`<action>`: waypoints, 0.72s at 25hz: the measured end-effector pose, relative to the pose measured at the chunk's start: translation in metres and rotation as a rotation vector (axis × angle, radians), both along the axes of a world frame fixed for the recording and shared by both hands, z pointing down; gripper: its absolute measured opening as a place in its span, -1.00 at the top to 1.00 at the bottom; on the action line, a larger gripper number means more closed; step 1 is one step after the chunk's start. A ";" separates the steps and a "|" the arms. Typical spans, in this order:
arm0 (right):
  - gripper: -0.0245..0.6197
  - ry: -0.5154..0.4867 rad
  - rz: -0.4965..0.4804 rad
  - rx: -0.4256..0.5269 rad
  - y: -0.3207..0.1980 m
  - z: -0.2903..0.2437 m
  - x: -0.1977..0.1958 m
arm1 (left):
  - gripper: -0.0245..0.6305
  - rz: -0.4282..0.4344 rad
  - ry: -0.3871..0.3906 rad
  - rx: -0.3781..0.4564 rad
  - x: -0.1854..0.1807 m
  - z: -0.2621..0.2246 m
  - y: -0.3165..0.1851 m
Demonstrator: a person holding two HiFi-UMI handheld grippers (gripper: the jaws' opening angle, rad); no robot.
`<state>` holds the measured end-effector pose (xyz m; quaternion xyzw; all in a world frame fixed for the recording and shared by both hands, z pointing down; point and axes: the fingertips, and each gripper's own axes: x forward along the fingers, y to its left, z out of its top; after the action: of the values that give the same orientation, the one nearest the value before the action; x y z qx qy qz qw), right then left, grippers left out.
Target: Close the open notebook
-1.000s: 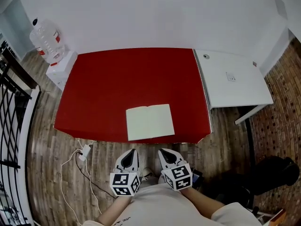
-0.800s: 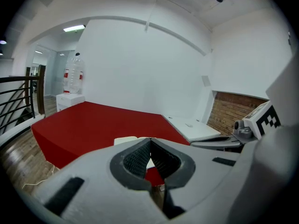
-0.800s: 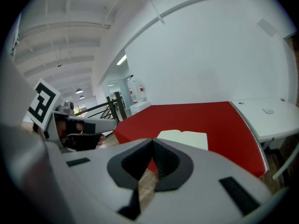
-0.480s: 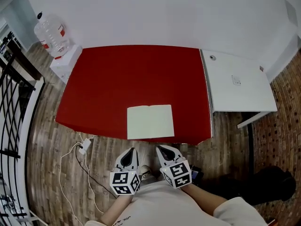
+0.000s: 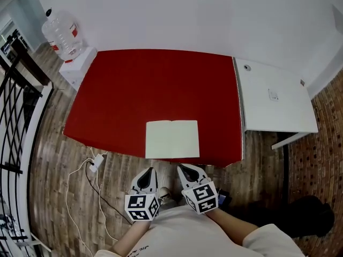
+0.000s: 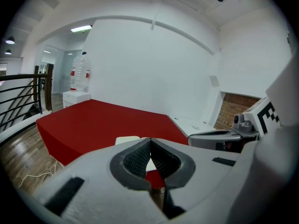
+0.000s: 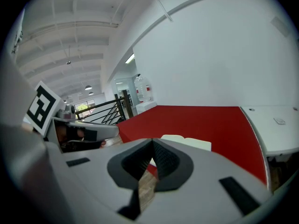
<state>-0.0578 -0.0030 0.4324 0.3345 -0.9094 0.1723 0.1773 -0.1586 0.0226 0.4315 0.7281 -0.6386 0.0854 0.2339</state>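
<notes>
The notebook, open flat at the counter's near edge, is probably light with limp pages, best taken by one cover's outer edge; left claw and right claw are closed, empty.

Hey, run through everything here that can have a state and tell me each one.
notebook: open, flat on the red table
left tool: shut, empty, short of the table
right tool: shut, empty, short of the table
water jug: upright
</notes>
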 end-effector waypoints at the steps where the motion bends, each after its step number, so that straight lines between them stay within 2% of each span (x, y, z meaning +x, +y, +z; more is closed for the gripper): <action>1: 0.90 0.002 -0.002 0.001 -0.001 0.000 -0.001 | 0.91 0.000 -0.002 -0.003 0.000 0.001 -0.001; 18: 0.90 0.048 -0.020 0.005 -0.021 0.033 -0.011 | 0.91 -0.001 -0.022 -0.060 -0.003 0.042 -0.014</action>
<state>-0.0689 -0.0236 0.4650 0.3300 -0.9085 0.1602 0.2002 -0.1611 0.0090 0.4737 0.7196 -0.6385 0.1124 0.2489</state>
